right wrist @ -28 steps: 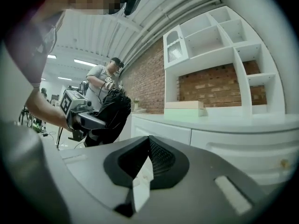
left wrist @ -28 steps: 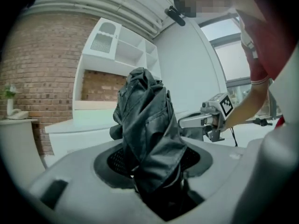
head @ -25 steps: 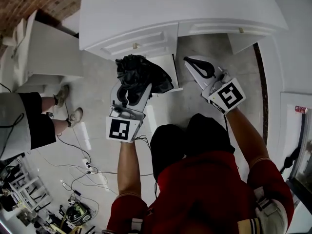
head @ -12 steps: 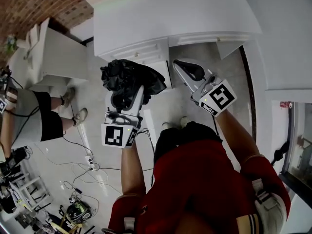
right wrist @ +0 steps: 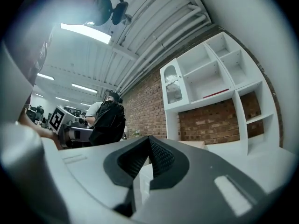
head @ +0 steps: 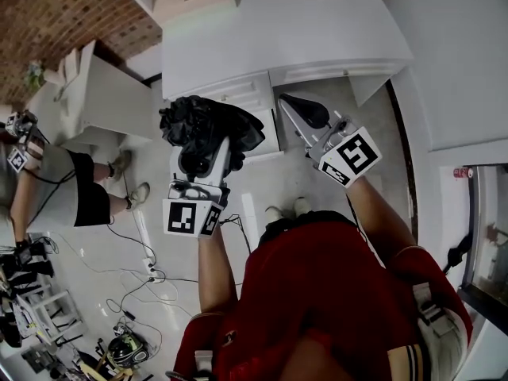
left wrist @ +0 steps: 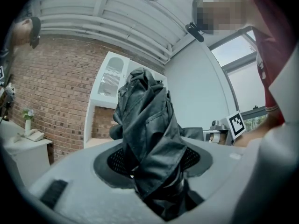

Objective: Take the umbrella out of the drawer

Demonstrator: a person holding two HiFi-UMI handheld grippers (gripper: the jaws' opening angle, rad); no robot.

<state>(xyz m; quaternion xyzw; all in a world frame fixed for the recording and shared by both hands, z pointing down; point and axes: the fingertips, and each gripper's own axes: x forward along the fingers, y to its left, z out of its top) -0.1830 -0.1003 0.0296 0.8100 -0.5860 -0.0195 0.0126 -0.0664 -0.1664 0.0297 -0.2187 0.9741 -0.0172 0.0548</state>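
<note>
Between the jaws of the left hand-held gripper, clamped on its lower end, the folded black umbrella points lengthwise toward twelve o'clock, out of the drawer at three o'clock, where the right hand-held gripper hangs closed and empty.

A black folded umbrella is clamped between the jaws of the left gripper. Its crumpled, loosely gathered fabric is bunched up beyond the jaws and is seen standing roughly upright in the left gripper view. It is held in the air, clear of the white drawer. The drawer seems to be pulled open, though its inside is hardly seen.
</note>
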